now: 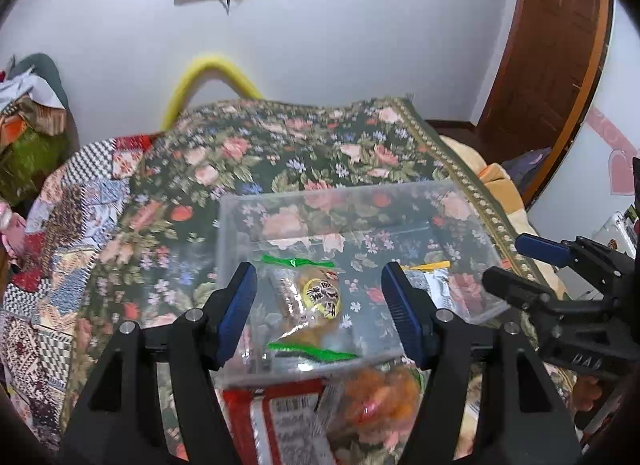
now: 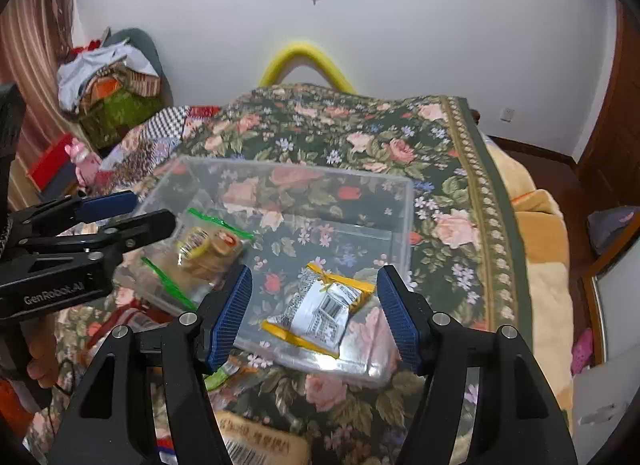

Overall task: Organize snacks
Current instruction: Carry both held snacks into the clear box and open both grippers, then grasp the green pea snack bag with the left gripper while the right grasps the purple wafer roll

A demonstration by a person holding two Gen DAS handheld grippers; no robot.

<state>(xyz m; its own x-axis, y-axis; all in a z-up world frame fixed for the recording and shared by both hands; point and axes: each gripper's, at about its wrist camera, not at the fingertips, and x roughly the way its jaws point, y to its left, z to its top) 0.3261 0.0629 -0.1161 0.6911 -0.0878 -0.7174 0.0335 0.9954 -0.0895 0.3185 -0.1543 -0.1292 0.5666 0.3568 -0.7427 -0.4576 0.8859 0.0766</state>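
A clear plastic box point(image 1: 240, 201) point(image 2: 404, 201) sits on a floral bedspread. Inside lie a green-edged snack packet with a yellow label point(image 1: 316, 305) point(image 2: 200, 249) and a yellow-edged grey-and-white packet point(image 2: 320, 313) point(image 1: 430, 283). My left gripper point(image 1: 320, 313) is open and empty, its fingers on either side of the green-edged packet above the box. My right gripper point(image 2: 316, 313) is open and empty, its fingers on either side of the yellow-edged packet. Each gripper shows in the other's view: the right at the left wrist view's edge point(image 1: 516, 265), the left point(image 2: 132, 213) beside the box.
More snack bags lie in front of the box: a red-and-white bag point(image 1: 276, 417), an orange-candy bag point(image 1: 380, 401), a tan barcoded packet point(image 2: 256, 441). A clothes pile point(image 2: 108, 81) lies far left, a wooden door point(image 1: 552, 37) to the right. The bed edge drops off right.
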